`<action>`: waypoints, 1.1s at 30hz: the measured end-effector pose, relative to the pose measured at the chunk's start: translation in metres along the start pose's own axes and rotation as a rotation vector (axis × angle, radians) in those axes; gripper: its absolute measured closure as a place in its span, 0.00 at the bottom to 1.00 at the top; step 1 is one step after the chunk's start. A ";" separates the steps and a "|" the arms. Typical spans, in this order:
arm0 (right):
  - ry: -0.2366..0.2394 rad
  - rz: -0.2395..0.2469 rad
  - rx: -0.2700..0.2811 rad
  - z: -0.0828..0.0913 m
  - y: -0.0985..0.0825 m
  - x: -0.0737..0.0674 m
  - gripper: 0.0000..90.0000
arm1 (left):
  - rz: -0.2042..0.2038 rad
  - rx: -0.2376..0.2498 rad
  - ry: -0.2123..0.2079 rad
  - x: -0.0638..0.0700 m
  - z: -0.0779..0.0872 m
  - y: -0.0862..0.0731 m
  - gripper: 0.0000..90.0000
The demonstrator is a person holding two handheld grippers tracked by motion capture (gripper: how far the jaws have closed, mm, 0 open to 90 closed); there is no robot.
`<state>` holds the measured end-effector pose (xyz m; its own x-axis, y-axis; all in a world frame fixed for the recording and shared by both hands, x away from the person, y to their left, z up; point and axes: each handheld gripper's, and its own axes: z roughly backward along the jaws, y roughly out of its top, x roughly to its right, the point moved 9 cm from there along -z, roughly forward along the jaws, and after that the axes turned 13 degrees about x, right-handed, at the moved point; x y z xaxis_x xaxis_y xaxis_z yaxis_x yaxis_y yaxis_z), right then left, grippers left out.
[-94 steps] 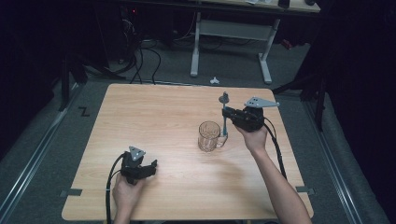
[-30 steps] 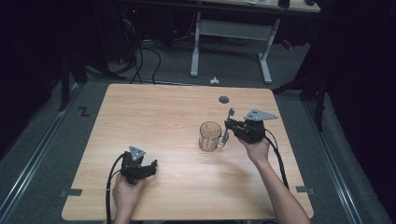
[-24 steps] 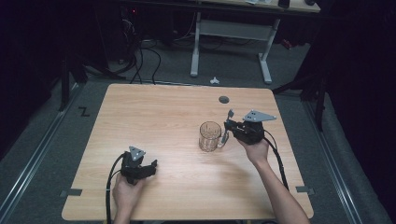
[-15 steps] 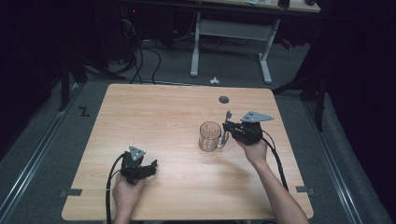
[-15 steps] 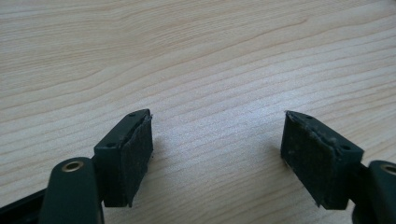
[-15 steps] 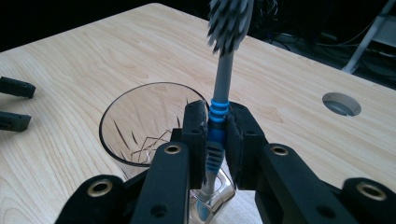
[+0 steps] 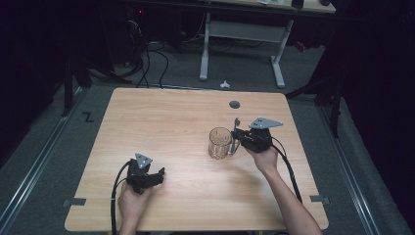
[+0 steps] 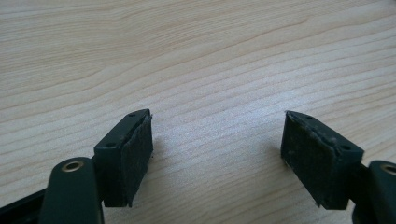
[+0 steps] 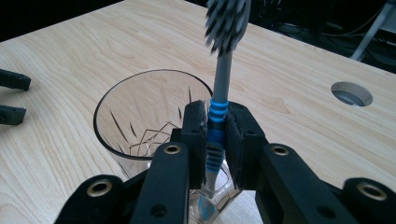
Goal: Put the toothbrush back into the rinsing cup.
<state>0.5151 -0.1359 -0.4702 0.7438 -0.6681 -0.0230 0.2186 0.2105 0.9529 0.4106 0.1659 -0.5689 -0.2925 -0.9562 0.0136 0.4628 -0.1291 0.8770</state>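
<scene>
The right claw [image 9: 215, 135] has dropped from above toward the glass [image 7: 219, 142], clamped on the toothbrush [image 9: 219, 93], bristles up, just beside the glass's rim. Not in yet. The left claw [image 8: 217, 158] rests apart on the worktop [image 7: 171, 122], well away from the glass.

**One mark on the floor, nothing else legible**

A single black mark shaped like the letter Z [image 7: 88, 117] sits on the grey floor [image 7: 44, 147] just left of the table's far left corner, seen in the high view. Whether it is a letter or merely crossed strips of tape cannot be told. No print, brand or number can be read on anything else in the high view or in either gripper view.
</scene>
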 end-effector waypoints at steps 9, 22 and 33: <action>0.000 -0.010 -0.004 0.000 -0.001 0.000 0.86 | 0.000 0.000 0.000 0.000 0.000 0.000 0.29; -0.001 -0.029 -0.014 0.002 -0.002 0.003 0.69 | 0.000 0.000 0.000 0.000 0.000 0.000 0.29; 0.003 -0.025 -0.003 0.007 0.003 -0.001 0.66 | 0.000 0.000 0.000 0.000 0.000 0.000 0.28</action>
<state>0.5104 -0.1401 -0.4652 0.7398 -0.6712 -0.0472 0.2386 0.1961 0.9511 0.4106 0.1659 -0.5689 -0.2923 -0.9562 0.0135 0.4628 -0.1291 0.8770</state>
